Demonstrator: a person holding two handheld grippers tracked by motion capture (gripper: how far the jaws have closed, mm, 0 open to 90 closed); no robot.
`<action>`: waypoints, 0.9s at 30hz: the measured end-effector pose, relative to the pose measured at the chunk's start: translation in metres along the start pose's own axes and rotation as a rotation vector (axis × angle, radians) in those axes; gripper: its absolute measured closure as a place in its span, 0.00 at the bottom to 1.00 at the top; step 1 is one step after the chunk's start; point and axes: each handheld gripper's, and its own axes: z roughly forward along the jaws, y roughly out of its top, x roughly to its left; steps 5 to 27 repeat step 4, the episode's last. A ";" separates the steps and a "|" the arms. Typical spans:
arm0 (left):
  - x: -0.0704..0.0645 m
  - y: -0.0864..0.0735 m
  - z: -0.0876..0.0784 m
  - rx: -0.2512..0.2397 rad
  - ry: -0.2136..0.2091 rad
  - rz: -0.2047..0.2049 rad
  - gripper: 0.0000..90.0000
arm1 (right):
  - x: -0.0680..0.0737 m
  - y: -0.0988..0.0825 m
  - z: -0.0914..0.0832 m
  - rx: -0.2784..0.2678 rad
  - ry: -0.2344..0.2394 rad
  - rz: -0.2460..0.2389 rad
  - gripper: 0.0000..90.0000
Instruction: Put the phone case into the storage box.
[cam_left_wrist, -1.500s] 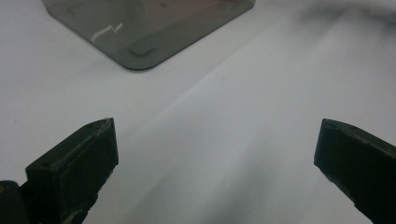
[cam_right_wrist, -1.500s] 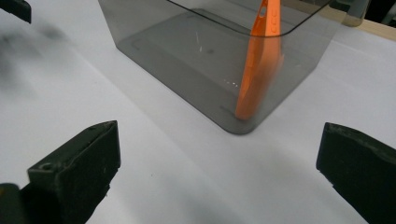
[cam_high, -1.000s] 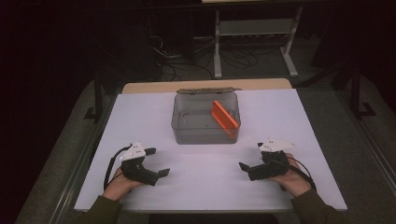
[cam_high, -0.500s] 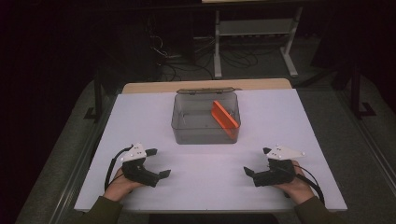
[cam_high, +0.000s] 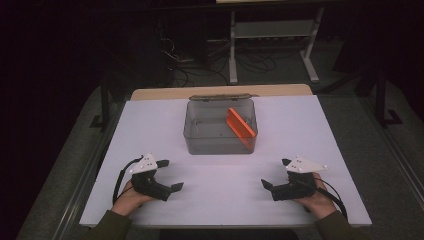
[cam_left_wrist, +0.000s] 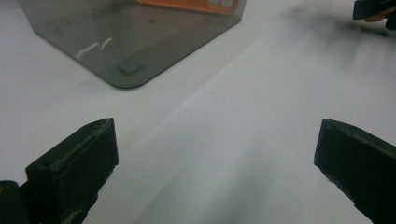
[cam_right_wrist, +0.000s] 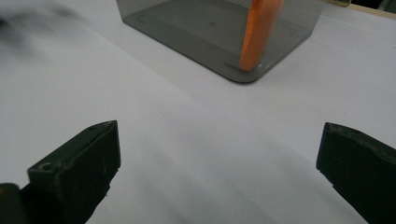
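Smoky clear box (cam_high: 220, 126) sat at the middle of the white desk (cam_high: 150, 125), an orange piece (cam_high: 240, 123) leaning inside. Left tool (cam_high: 170, 175) and right tool (cam_high: 274, 173) rested near it, both spread, empty.

White table (cam_high: 220, 170); grey bin (cam_high: 220, 142) on it.

1. One table (cam_high: 165, 130) with a white top.
2. One clear grey box (cam_high: 220, 142).
3. One orange piece (cam_high: 240, 125) inside it, possibly a lid.
4. Two grippers: left gripper (cam_high: 166, 175), right gripper (cam_high: 276, 173).
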 end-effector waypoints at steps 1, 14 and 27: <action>0.000 0.000 0.000 0.000 0.000 0.000 0.00 | 0.000 0.000 0.000 0.000 -0.001 -0.002 0.00; 0.000 0.000 0.000 0.003 0.002 0.001 0.00 | 0.000 0.000 0.000 0.002 -0.006 -0.009 0.00; 0.000 0.000 0.000 0.003 0.002 0.001 0.00 | 0.000 0.000 0.000 0.002 -0.006 -0.009 0.00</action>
